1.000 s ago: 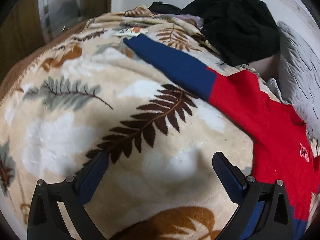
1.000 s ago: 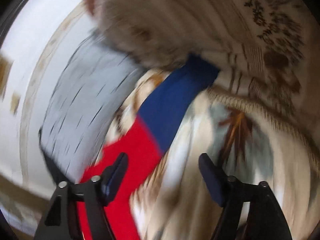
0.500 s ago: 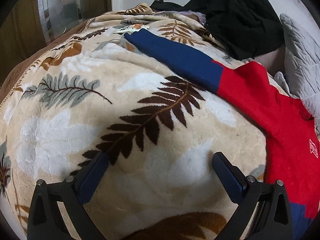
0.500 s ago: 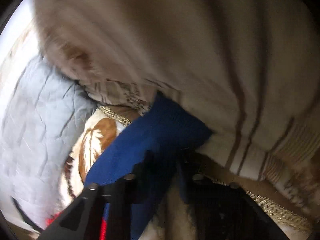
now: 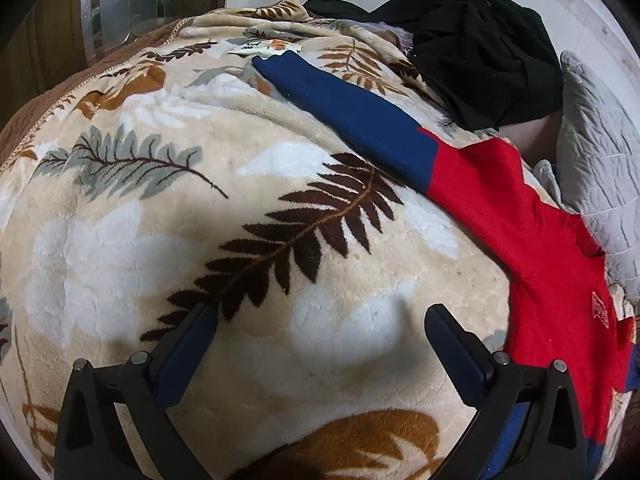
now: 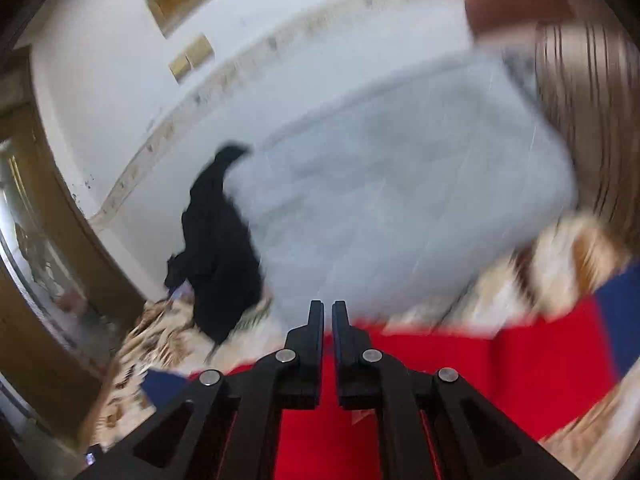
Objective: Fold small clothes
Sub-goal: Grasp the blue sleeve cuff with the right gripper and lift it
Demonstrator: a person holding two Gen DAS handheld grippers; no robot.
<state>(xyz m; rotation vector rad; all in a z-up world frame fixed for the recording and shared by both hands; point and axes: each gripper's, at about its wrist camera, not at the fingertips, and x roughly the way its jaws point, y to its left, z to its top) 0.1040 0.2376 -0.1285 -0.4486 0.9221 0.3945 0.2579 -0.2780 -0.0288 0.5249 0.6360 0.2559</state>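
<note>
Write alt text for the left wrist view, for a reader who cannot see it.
A red sweater with a blue sleeve lies spread across a cream leaf-print blanket, seen past the open left tool, which holds nothing. A heap of black clothing sits beyond the sleeve, and a grey quilted pillow lies at the right edge.

Blanket: cream plush patterned with dark brown, grey-green and rust fern leaves; sweater: red body, navy sleeve, small white chest logo; heap of clothing: plain black; quilted pillow: pale grey; left claw: black frame, navy finger pads.
</note>
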